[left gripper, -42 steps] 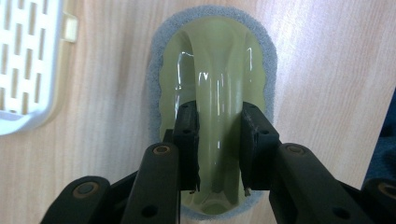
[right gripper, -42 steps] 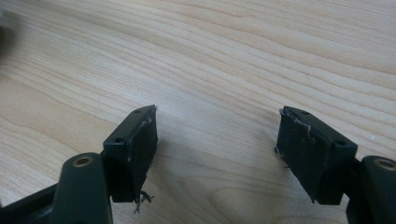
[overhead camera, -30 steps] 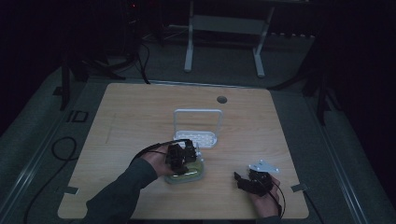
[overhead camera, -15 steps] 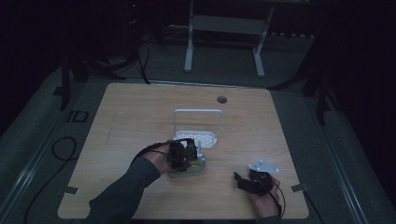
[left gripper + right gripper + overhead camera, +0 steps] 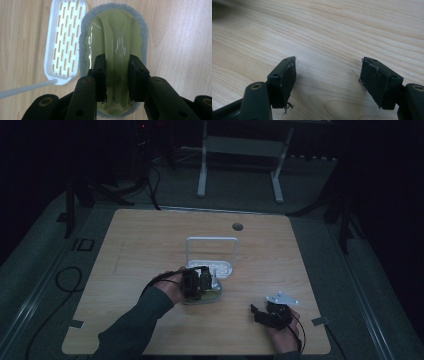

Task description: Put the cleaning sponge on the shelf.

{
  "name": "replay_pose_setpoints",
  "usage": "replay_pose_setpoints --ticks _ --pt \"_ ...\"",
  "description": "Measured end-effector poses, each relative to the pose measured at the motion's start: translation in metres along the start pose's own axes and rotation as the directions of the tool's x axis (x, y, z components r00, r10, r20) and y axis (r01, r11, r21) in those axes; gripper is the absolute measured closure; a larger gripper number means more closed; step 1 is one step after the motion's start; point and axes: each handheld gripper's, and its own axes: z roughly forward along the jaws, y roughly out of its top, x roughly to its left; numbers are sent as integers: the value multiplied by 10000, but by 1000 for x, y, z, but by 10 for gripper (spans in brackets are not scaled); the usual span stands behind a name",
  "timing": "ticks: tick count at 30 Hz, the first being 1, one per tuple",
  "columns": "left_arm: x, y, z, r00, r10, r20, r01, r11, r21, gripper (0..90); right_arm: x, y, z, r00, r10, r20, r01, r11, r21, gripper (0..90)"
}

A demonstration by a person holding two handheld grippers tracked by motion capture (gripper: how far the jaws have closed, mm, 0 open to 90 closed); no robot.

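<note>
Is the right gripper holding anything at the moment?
No: in the right gripper view the right gripper has its fingers spread wide apart, with bare wooden table between them.

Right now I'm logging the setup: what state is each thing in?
Left gripper: shut on the green scrubber's ridge.
Green scrubber: flat on the table, pad side down, beside the rack.
White rack: upright on the table, nothing in it.
Right gripper: open, fingers apart over bare wood.

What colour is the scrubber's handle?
Olive green, clearest in the left gripper view: scrubber handle.
</note>
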Motion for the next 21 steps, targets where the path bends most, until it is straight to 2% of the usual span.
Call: replay_pose_setpoints --ticks 10,21 --pt "2 3 0 9992 2 -395 -5 10000 -56 715 0 0 0 10000 0 -5 0 10000 5 284" --pt "5 5 0 9976 346 -598 -352 9993 -107 715 0 0 0 10000 -8 -6 8 10000 16 284"
